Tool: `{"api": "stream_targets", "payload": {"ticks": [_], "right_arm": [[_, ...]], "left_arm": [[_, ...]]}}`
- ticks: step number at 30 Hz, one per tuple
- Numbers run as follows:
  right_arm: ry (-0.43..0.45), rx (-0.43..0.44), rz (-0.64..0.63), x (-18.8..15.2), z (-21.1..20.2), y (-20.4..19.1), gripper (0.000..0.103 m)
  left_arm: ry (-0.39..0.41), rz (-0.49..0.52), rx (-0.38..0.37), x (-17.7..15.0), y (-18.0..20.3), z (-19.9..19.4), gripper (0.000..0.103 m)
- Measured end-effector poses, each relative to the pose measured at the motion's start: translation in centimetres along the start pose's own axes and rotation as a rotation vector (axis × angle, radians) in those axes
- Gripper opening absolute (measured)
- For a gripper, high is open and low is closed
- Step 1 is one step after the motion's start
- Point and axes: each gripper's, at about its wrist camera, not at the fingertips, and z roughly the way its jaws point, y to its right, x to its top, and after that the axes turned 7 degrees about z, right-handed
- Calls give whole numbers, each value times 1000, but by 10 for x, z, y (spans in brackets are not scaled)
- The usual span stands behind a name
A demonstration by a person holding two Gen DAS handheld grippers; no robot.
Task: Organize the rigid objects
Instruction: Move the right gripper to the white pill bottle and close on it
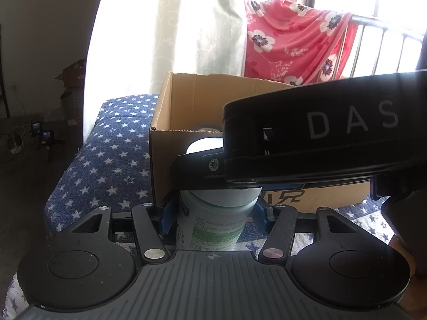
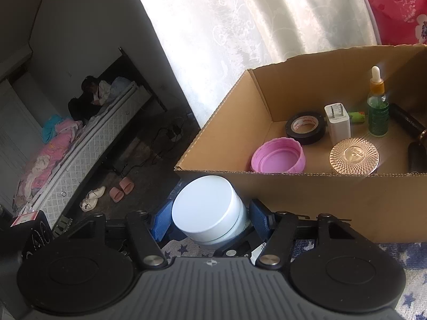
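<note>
Between both grippers' fingers (image 2: 162, 224), white-capped jar (image 2: 208, 208)

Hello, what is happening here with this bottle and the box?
A person is sorting small items into a cardboard box on a star-patterned cloth. Both handheld grippers work on one white bottle: the left gripper holds its green-labelled body, and the right gripper clamps its white cap, just outside the box. Inside already lie a pink lid, black tape, a white charger and a dropper bottle.
</note>
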Motion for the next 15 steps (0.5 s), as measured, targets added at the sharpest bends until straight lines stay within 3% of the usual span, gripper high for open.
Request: {"api": "stream_targets", "payload": {"ticks": [15], "right_arm": [[-1, 20, -23, -13, -34, -10, 66]], "left_arm": [[41, 31, -43, -8, 13, -33, 56]]}}
